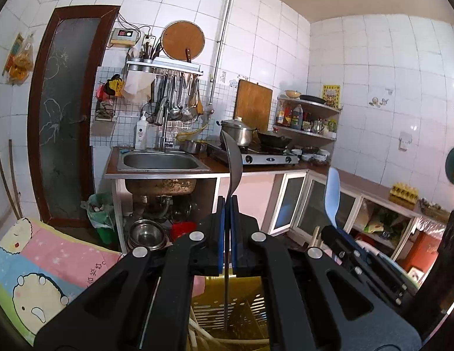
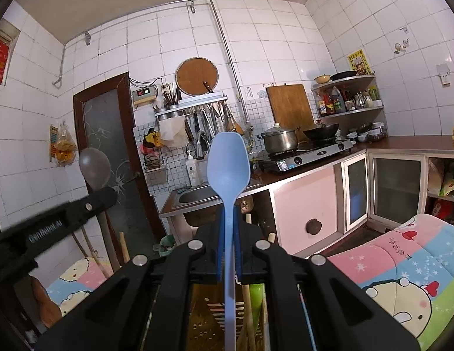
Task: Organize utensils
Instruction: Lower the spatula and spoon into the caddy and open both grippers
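Flanking basket [image 2: 209, 316]: quilt [image 2: 402, 263], cabinets [image 2: 303, 204].

The metal spoon [image 1: 233, 163] shows edge-on in the left wrist view, its handle partly hidden between the claw's pads. The blue spoon [image 2: 228, 169] handle runs off the bottom edge. The yellow slotted basket [image 1: 241, 307] below is mostly covered by claw arms; its contents cannot be made out.
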